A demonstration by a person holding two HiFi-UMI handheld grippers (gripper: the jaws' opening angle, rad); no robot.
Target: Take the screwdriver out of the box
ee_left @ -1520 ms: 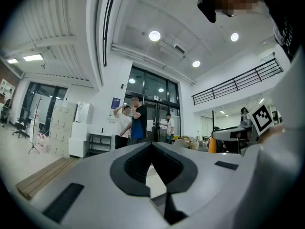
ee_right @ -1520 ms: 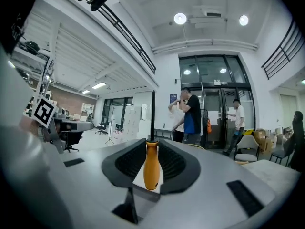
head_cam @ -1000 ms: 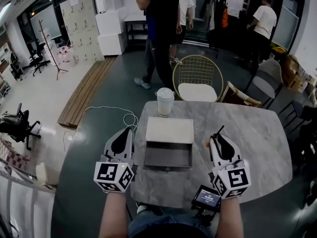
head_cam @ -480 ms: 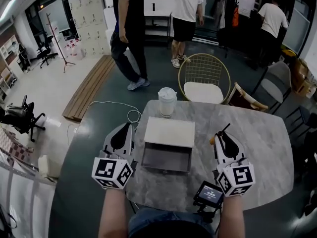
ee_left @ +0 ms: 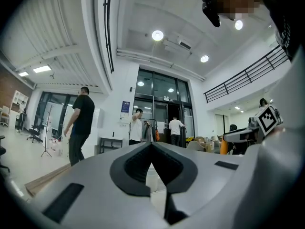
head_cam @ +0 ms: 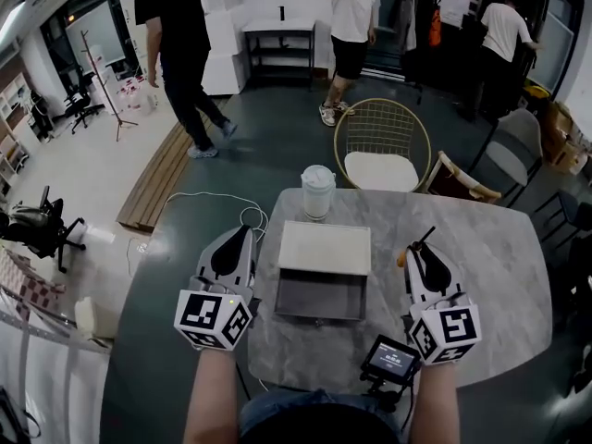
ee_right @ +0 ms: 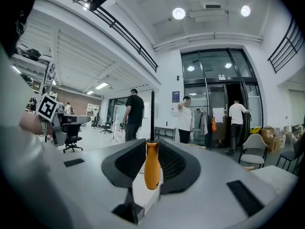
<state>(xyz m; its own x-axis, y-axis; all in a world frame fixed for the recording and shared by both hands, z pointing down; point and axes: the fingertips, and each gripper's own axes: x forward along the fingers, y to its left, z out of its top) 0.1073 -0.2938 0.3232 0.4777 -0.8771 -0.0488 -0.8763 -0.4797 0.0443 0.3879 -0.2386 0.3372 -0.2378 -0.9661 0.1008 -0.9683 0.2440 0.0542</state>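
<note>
A box stands in the middle of the grey marble table (head_cam: 481, 248), with a white lid (head_cam: 324, 246) and an open, empty-looking grey drawer (head_cam: 316, 296) pulled toward me. Right of the box my right gripper (head_cam: 421, 252) (ee_right: 151, 147) is shut on the screwdriver (head_cam: 403, 259). Its orange handle (ee_right: 151, 168) sits between the pads and its black shaft points up. Part of the white box (ee_right: 143, 194) shows beyond the jaws. At the table's left edge, beside the box, my left gripper (head_cam: 246, 231) (ee_left: 152, 146) hovers shut and holds nothing.
A white lidded cup (head_cam: 317, 191) stands behind the box. A small screen device (head_cam: 387, 359) sits at the table's near edge. A gold wire chair (head_cam: 381, 146) and other chairs stand beyond the table. A white cable (head_cam: 242, 218) lies on the floor. People (head_cam: 180, 54) walk behind.
Both grippers have drifted slightly forward beside the box, the screwdriver still in the right one. The person in black has walked away to the left.
</note>
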